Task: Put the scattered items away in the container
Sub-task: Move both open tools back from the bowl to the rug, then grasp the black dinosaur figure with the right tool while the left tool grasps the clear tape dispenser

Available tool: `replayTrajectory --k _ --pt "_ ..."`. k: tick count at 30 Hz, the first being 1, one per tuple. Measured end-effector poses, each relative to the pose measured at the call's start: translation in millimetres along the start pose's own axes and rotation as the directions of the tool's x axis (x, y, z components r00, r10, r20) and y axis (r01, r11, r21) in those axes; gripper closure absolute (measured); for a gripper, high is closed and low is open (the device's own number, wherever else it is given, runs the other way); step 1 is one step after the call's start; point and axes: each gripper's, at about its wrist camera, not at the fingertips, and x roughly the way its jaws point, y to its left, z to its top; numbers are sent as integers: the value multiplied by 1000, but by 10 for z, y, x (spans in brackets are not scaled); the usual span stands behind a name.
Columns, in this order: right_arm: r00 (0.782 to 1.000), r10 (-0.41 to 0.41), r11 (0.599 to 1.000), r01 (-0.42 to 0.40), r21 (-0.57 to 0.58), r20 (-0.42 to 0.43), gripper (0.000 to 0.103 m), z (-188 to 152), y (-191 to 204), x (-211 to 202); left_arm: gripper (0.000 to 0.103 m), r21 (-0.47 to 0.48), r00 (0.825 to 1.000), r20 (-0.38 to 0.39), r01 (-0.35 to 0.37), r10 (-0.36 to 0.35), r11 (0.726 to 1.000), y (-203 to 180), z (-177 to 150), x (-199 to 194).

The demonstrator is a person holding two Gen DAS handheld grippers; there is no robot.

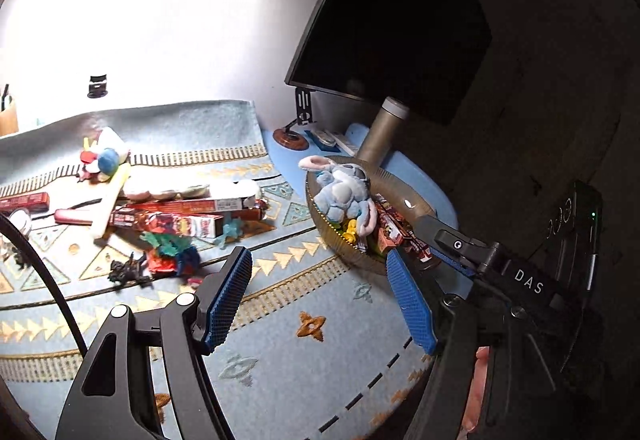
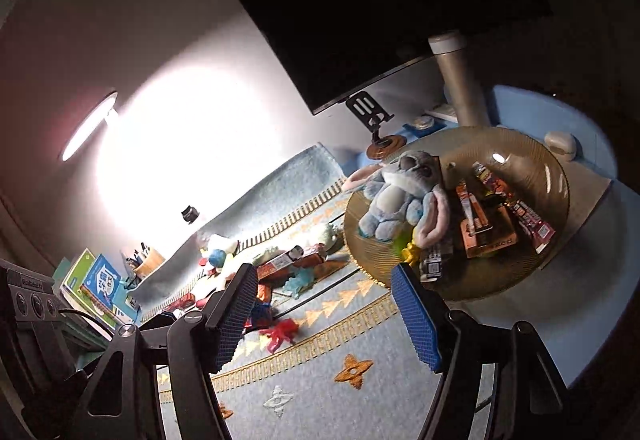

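A ribbed amber glass bowl (image 2: 532, 176) (image 1: 400, 192) holds a blue plush toy (image 2: 396, 196) (image 1: 344, 196), several snack boxes (image 2: 484, 224) and a yellow figure (image 2: 412, 252). Left of it on the patterned blue mat, scattered items lie in a heap: long red boxes (image 1: 180, 218), a blue-and-white plush (image 1: 106, 156), teal and red plastic figures (image 1: 168, 252), a dark figure (image 1: 126, 270). My left gripper (image 1: 320, 264) is open and empty above the mat, between heap and bowl. My right gripper (image 2: 324, 276) is open and empty, near the bowl's left rim; its body (image 1: 532, 284) shows in the left wrist view.
A dark monitor (image 1: 392, 12) on a grey post (image 1: 380, 132) stands behind the bowl. A phone stand (image 2: 372, 120) and small items sit by the wall. Books (image 2: 100, 284) and a pen cup (image 2: 148, 264) are far left. A lamp (image 2: 88, 128) glares on the wall.
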Motion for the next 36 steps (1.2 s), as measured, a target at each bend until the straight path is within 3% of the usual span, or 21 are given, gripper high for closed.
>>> replayTrajectory --k 8,14,17,19,20,21,22,25,31,33,36 --pt "994 40 993 -52 -107 -106 35 -380 544 358 35 -131 998 -5 -60 60 990 731 -272 -237" --pt "977 49 971 -96 -217 -210 35 -810 947 803 35 -259 980 12 -187 197 948 1566 -396 -540" --pt "953 49 962 -126 -244 -300 35 -1054 1079 1072 35 -305 942 27 -310 333 900 2053 -393 -748" --pt "936 55 953 -153 -261 -347 35 -1170 1182 1214 35 -281 881 15 -450 473 848 2322 -347 -810" --pt "931 58 948 -165 -274 -361 35 -1205 1242 1268 35 -253 857 0 -498 515 829 2459 -325 -795" --pt "926 57 940 -176 -291 -374 35 -1232 1316 1327 35 -230 847 -17 -520 531 823 2581 -297 -763" --pt "920 55 932 -187 -311 -388 35 -1255 1396 1387 35 -216 848 -34 -522 528 825 2703 -275 -717" --pt "912 50 902 -216 -373 -408 35 -1304 1645 1538 35 -211 879 -77 -475 470 854 3029 -221 -541" --pt "911 21 809 -257 -528 -412 35 -1324 2246 1835 35 -347 885 -5 -439 466 829 3507 -318 -498" --pt "909 21 778 -276 -564 -416 35 -1356 2441 1986 35 -360 868 -17 -469 497 806 3537 -365 -525" --pt "888 41 764 -323 -558 -458 35 -1403 2683 2323 34 -329 837 57 -499 544 802 3424 -336 -650"
